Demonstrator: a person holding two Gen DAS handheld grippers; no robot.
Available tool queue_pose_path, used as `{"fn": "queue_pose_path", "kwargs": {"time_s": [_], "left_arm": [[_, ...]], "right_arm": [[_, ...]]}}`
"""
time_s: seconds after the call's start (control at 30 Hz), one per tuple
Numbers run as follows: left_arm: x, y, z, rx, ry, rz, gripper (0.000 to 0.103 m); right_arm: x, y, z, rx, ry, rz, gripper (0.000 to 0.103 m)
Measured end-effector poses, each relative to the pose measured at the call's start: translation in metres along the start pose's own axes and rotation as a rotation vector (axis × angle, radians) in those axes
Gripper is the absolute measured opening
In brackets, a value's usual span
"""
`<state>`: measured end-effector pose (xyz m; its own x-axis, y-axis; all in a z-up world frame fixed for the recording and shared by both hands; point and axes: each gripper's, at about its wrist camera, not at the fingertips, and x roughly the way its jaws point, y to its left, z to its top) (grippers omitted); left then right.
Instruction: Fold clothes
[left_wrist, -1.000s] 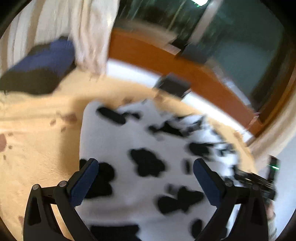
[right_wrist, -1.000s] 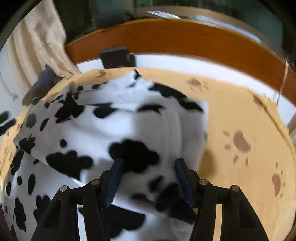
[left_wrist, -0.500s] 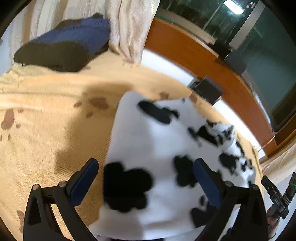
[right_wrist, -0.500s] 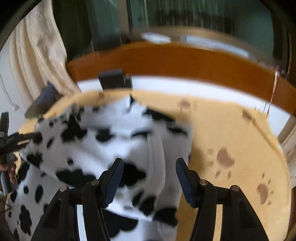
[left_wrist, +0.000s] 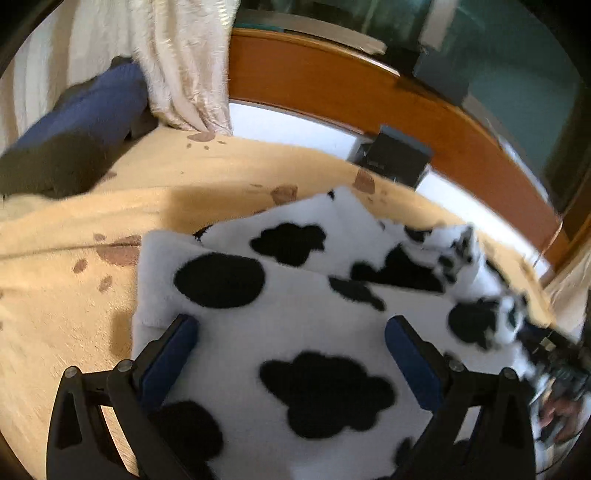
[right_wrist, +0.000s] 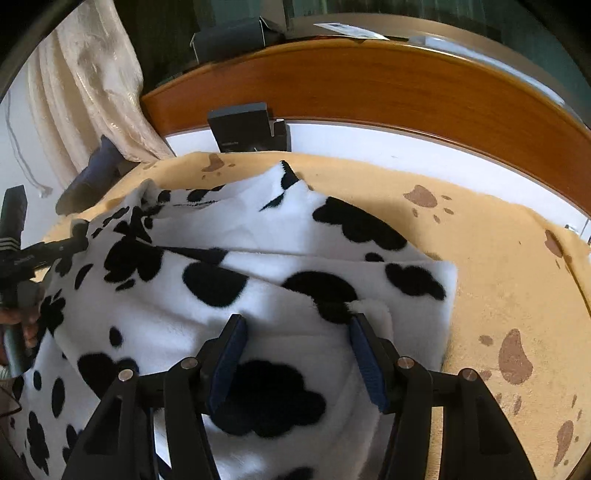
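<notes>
The left gripper (left_wrist: 291, 339) is standing wide open, its blue pads apart over the fluffy white fleece garment with black cow patches (left_wrist: 303, 306), gripping nothing. The right gripper (right_wrist: 295, 343) is hanging half open above the same garment's folded edge (right_wrist: 369, 280), pads clear of the cloth. The garment is lying layered on a tan paw-print blanket (right_wrist: 517, 266) covering the bed.

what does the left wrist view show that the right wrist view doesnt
Only the left wrist view shows the left gripper, jaws wide over the folded cow-print garment. Only the right wrist view shows the right gripper, jaws apart over the same fleece, and a cord hanging by the wall. Both show the tan paw-print blanket, cream curtain, wooden headboard and dark box.
</notes>
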<state>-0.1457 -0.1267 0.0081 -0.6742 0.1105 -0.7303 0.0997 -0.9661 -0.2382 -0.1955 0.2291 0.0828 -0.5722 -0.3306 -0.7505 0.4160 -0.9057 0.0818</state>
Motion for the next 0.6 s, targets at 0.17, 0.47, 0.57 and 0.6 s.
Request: {"fn": "queue_pose_path", "kwargs": {"time_s": [0.17,0.47,0.57,0.6], "left_arm": [[0.000,0.004,0.000,-0.018,-0.008,-0.022,0.102],[0.002,-0.003,-0.001,0.019,0.007,0.032,0.102],[0.001,-0.001,-0.001,0.008,0.002,0.016,0.102],[0.001,0.000,-0.001,0.003,0.000,0.009,0.102]], "right_arm": [[-0.004,0.003,0.004,-0.010,0.012,-0.002,0.059],[-0.079,-0.025,-0.022,-0.023,-0.054,-0.128,0.059],[-0.063,-0.016,-0.039,-0.095,0.025,-0.179,0.059],[-0.055,-0.016,-0.046,-0.100,0.054,-0.194,0.059]]}}
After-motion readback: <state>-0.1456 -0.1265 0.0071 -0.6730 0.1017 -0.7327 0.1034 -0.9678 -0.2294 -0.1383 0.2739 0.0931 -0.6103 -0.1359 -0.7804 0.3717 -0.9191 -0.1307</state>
